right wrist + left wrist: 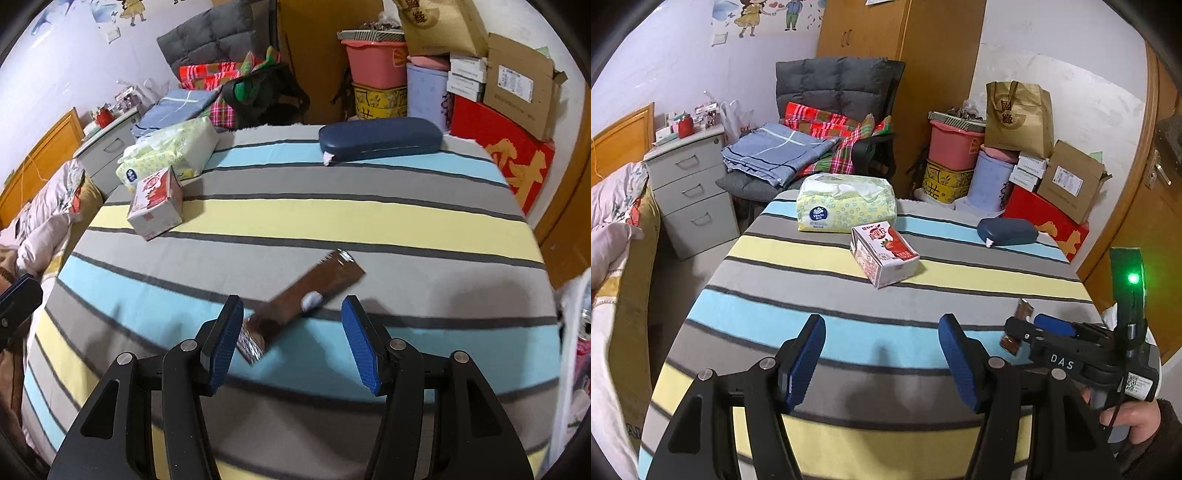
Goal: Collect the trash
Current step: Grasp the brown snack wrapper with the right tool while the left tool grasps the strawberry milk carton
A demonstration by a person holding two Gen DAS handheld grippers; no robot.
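Right wrist view: your right gripper [291, 339] hangs just above the near part of the striped cloth-covered table [369, 218], its blue pads wide apart and empty. A long brown foil snack wrapper [306, 295] lies flat and slantwise on the cloth, its near end between the two fingers, not yet touched by either so far as can be seen. The step in hand reads as the approach to this first piece of trash. To take it, you would lower the pads to the cloth and close across the wrapper's narrow width; thin foil may slide, so press low. Left wrist view: your left gripper [882, 362] is likewise parted and holds nothing, over bare cloth. Farther off and to the left lies a red-and-white strawberry drink carton [884, 256] on its side, probably next, beside a yellow-green soft tissue pack [846, 203]. A dark blue glasses case [1008, 230] rests far right.
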